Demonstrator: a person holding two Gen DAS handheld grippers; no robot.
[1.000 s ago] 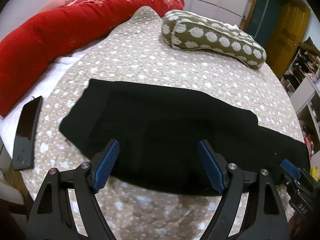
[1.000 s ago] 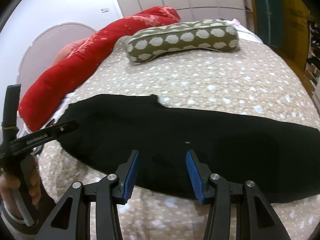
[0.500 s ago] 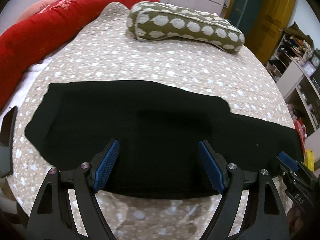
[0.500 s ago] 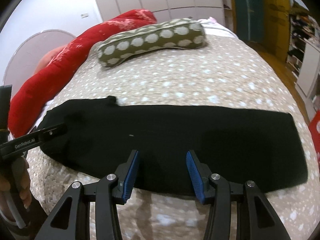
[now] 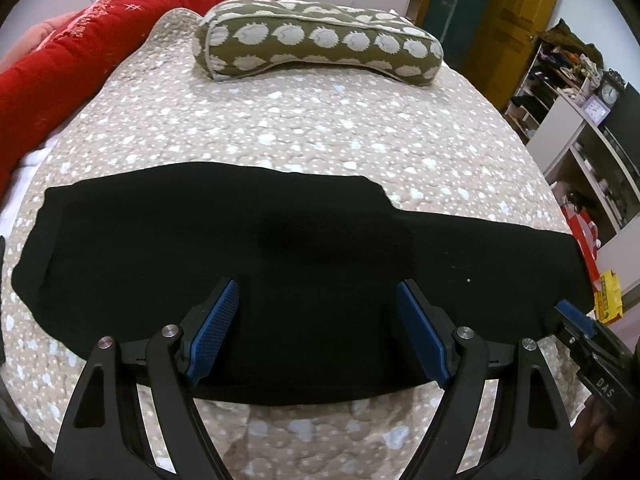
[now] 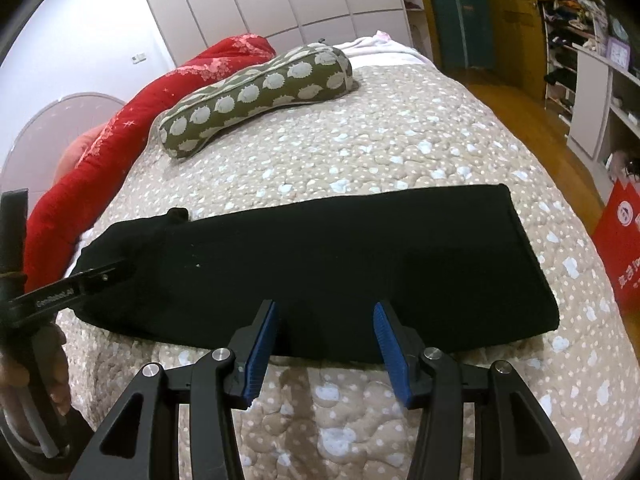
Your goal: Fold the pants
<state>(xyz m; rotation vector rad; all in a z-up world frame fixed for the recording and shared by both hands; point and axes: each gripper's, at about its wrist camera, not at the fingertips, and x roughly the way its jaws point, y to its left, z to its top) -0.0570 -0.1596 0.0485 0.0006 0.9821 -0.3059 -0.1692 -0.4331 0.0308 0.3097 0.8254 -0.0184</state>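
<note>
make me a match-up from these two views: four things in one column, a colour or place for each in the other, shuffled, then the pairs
Things
1. pants
2. bolster pillow
3. rolled blanket
4. left gripper

Descriptions
A. red, along the bed's far left edge
B. black, flat across the near part of the quilt
C. olive with pale spots
D. blue pads on open fingers, over the waist end

Pairs: 1-B, 2-C, 3-A, 4-D

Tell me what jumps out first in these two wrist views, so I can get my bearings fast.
The long black pants dominate, lying flat across the near edge of the beige white-spotted quilt. Behind them, an olive bolster pillow with pale hedgehog prints sits at the far end, beside a red rolled blanket along the left. The left gripper and right gripper both hover over the near hem, jaws open.
</note>
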